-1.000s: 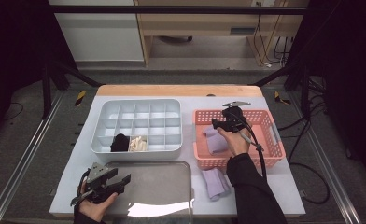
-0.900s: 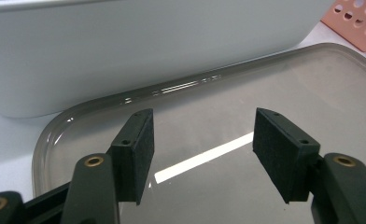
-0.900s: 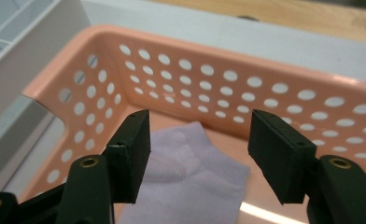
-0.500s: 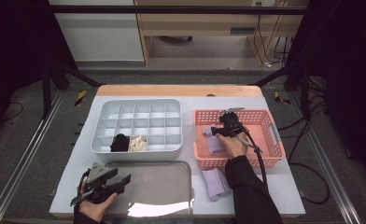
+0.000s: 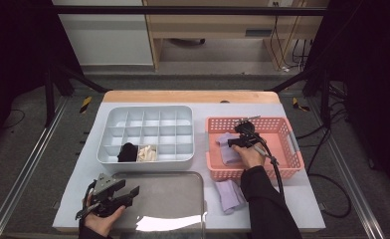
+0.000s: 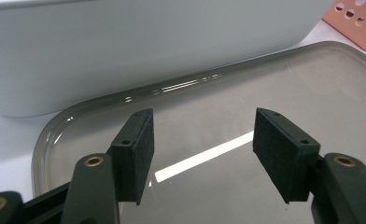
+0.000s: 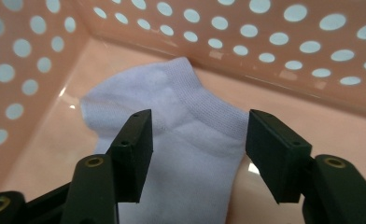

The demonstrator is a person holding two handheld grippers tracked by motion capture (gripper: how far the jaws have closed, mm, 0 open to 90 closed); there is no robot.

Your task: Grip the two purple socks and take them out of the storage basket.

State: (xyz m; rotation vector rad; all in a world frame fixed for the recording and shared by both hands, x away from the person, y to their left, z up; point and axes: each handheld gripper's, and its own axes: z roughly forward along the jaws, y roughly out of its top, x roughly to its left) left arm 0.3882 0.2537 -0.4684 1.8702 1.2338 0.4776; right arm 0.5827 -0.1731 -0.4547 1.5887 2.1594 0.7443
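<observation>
Lilac sock (image 7: 181,140) lies between the open right tongs (image 7: 197,154).

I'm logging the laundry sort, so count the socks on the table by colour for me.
Lilac socks: 2, one in the pink basket under the right tool at, one on the table at.
Black socks: 1, in the white divided box.
Cream socks: 1, in the next compartment.
Total: 4
</observation>
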